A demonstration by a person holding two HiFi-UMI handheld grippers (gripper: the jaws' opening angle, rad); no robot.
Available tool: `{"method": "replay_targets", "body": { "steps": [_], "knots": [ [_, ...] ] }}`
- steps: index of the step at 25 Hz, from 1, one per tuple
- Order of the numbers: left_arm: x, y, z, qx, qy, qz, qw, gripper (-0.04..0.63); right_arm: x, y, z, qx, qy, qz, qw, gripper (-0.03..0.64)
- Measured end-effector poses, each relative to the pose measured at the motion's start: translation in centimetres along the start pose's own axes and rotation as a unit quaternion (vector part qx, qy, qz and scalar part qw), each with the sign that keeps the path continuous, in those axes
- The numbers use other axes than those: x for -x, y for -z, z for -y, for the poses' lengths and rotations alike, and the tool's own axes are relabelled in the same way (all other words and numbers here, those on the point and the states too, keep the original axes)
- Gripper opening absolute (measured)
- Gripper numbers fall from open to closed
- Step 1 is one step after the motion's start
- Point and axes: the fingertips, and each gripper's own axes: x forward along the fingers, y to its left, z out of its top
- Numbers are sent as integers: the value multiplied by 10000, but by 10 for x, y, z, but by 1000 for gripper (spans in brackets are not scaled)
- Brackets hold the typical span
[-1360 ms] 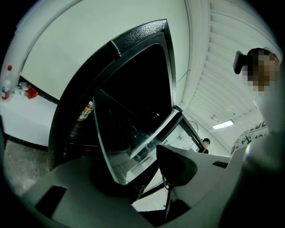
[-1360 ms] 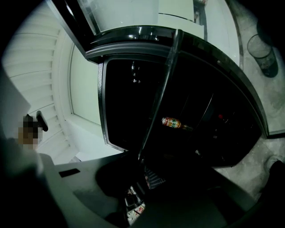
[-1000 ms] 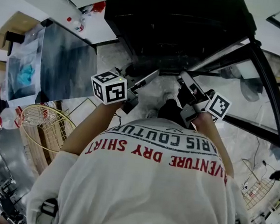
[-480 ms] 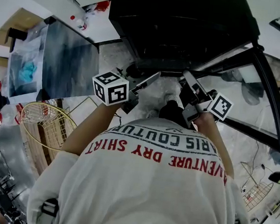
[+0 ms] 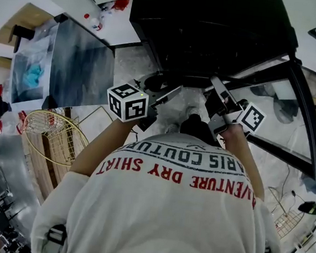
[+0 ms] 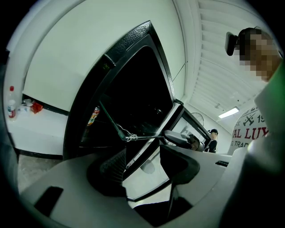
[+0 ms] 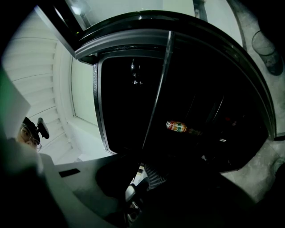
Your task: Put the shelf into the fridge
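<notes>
left tongs (image 6: pixel 144 158) just opened wide, shelf (image 6: pixel 129 137) corner loose btw the jaws at the fridge (image 5: pixel 212 28) mouth; right tongs (image 7: pixel 142 178) pinch narrow on its side wire. w/ one thin grip it could sag, twist or slip & snag the fridge frame.

- my left gripper (image 6: pixel 143 150) has just been opening its jaws, and now they stand wide apart
- no pad is pressing on the shelf (image 6: pixel 126 137); its wire just crosses the gap out past the tips
- everything in the head view sits a touch further right than before (fridge (image 5: pixel 212 28) and all)
</notes>
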Motion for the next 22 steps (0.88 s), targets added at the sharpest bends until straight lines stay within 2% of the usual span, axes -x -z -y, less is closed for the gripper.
{"method": "replay_targets", "body": {
  "steps": [5, 14, 22],
  "knots": [
    [4, -2, 1, 5, -89, -28, 10000, 241, -6, -5, 2, 40, 26, 13, 10000, 48],
    [10, -16, 10, -6, -121, 75, 9999, 130, -17, -15, 8, 45, 90, 91, 9999, 48],
    [10, -28, 20, -147, -131, 186, 9996, 77, -25, -29, 20, 10, 309, 216, 9993, 48]
  ]
}}
